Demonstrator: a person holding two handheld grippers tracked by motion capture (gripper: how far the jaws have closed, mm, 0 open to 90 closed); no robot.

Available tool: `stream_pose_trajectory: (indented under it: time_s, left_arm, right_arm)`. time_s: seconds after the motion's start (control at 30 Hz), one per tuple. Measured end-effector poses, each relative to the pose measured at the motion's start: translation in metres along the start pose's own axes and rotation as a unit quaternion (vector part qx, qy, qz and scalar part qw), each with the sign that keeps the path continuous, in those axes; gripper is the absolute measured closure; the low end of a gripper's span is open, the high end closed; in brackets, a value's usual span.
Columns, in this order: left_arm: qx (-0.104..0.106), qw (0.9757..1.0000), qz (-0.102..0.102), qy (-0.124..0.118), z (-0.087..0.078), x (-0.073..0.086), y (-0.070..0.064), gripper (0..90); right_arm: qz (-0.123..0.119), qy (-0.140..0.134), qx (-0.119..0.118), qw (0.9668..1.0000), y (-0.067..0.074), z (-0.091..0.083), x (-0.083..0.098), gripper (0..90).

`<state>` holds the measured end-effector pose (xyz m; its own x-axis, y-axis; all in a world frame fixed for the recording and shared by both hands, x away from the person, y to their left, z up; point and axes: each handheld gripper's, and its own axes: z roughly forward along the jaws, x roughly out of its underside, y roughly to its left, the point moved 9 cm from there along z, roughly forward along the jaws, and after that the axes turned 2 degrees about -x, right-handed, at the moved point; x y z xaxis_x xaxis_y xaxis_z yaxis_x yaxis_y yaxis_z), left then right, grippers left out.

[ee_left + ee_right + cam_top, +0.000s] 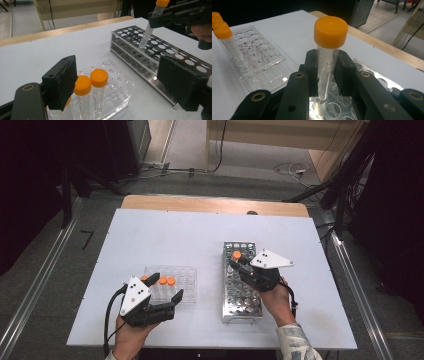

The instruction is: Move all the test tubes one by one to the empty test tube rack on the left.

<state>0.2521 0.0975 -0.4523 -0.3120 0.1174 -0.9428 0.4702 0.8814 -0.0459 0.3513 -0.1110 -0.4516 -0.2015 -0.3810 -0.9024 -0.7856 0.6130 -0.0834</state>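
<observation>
Closest to you, your left hand-held gripper [169,301] sits low over the near edge of the white bench [150,235] with its jaws spread wide and nothing between them. In the left gripper view those two black pads [62,81] frame the clear plastic rack [112,82] just ahead. That rack has three orange-capped tubes [98,86] standing upright in its near left corner, and the rest of its wells look bare. Over on your right side, your right hand-held gripper [235,265] is clamped on a single orange-capped tube [329,50], pinching the clear body just under the cap. The right gripper view shows it best: the tube is close to upright, and its pointed tip hangs right at the perforated top of the metal rack [242,295]. I honestly can't tell whether the tip is already inside a hole or just above one. From the left gripper view the same tube [150,25] leans a little over the far end of the metal rack [155,50], tip down among the holes. The metal rack runs lengthwise away from you, just right of the plastic one, with a gap between them. Past the bench's wooden far edge [215,204] there's grey floor with some cables [295,170] lying about.
</observation>
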Motion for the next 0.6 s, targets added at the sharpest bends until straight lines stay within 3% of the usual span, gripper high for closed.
stream_pose_trajectory:
  time_s: [0.27, 0.6]
  left_arm:
    - [-0.001, 1.0, -0.003, -0.004, -0.001, -0.001, 0.001, 16.5]
    - [-0.001, 1.0, -0.003, -0.005, -0.002, -0.002, -0.001, 16.6]
  right_arm:
    - [-0.002, -0.022, -0.003, 0.9997, 0.005, -0.014, -0.016, 71.9]
    - [-0.002, -0.014, -0.027, 0.9995, 0.032, -0.022, -0.019, 72.0]
